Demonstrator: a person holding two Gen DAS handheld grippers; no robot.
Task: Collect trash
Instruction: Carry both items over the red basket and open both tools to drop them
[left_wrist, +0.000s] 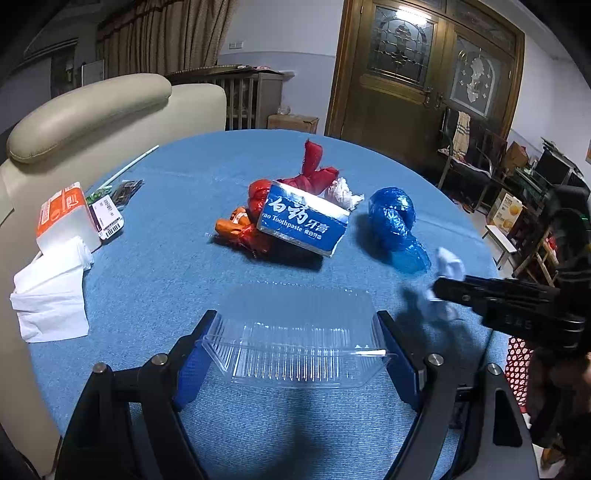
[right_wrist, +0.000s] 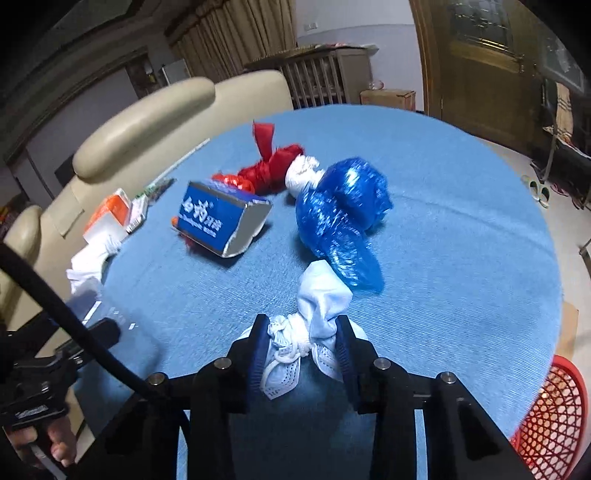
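A clear plastic container (left_wrist: 295, 347) lies on the blue tablecloth between the fingers of my left gripper (left_wrist: 295, 350), which is shut on it. My right gripper (right_wrist: 301, 354) is shut on a knotted white face mask (right_wrist: 317, 314), also seen in the left wrist view (left_wrist: 448, 273). A blue toothpaste box (left_wrist: 304, 221) (right_wrist: 218, 221) leans on red plastic bags (left_wrist: 314, 173) (right_wrist: 269, 170) at the table's middle. A crumpled blue plastic bag (left_wrist: 395, 225) (right_wrist: 343, 221) lies right of the box.
White tissues (left_wrist: 51, 295) and an orange tissue pack (left_wrist: 62, 214) lie at the table's left by a cream sofa (left_wrist: 85, 110). A red mesh basket (right_wrist: 554, 413) stands below the table's right edge. A white wad (left_wrist: 343, 194) sits behind the box.
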